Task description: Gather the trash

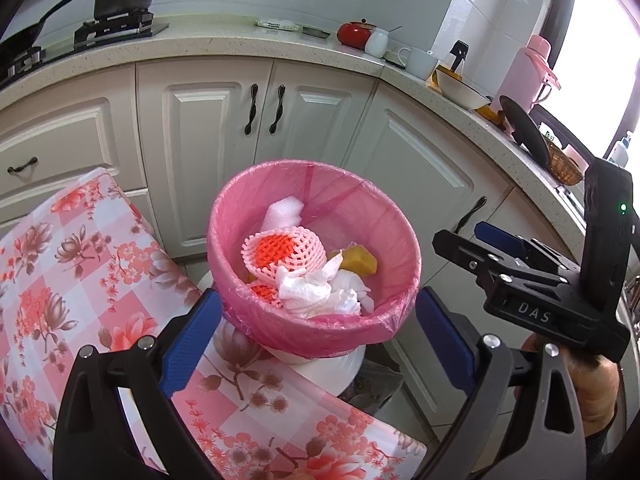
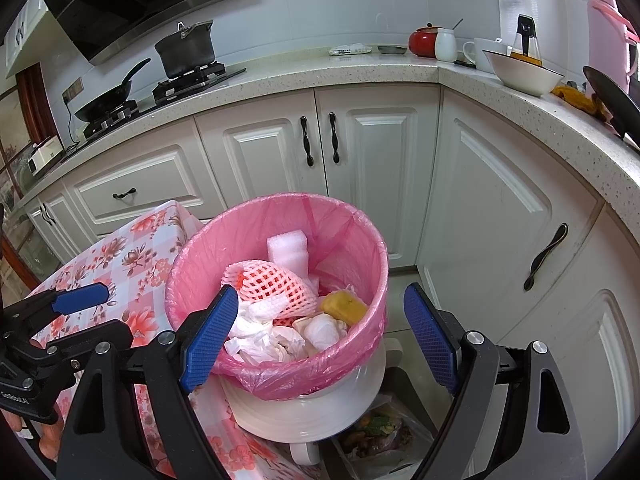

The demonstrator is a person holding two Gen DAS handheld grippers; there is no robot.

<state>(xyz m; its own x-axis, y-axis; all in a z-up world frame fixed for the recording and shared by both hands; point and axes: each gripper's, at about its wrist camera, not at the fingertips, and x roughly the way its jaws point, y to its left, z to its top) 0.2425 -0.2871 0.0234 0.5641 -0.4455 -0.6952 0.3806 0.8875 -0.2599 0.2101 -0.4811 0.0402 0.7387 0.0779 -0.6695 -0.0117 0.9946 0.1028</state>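
Both grippers hang over the small white plastic bin (image 1: 340, 368) with its pink bag liner (image 1: 256, 216), and neither one has hold of anything. The left gripper (image 1: 318, 338) stands with its blue-padded jaws spread wide, one pad either side of the bin's near rim, pads clear of the liner. The right gripper (image 2: 322, 340) is spread wide too, its jaws straddling the bin from its own angle, nothing pressed between them.

The bin sits at the near corner of the table under a pink floral checked tablecloth (image 1: 80, 264), its base right at the cloth's edge, partly overhanging it.

Inside, the trash is piled high: a pink foam fruit net (image 2: 276, 284) lies toward the left, a white foam block (image 2: 286, 250) leans against the back of the liner, crumpled white paper tissues (image 2: 272, 336) fill the front, and a yellow-orange lump (image 2: 344, 306) rests at the right side, what it is I cannot tell.

Below the bin, off the table's corner, a clear bag holding food scraps (image 2: 376, 432) lies on the floor.

Behind, white cabinet doors (image 2: 384, 168) run under the speckled worktop (image 2: 320, 72).
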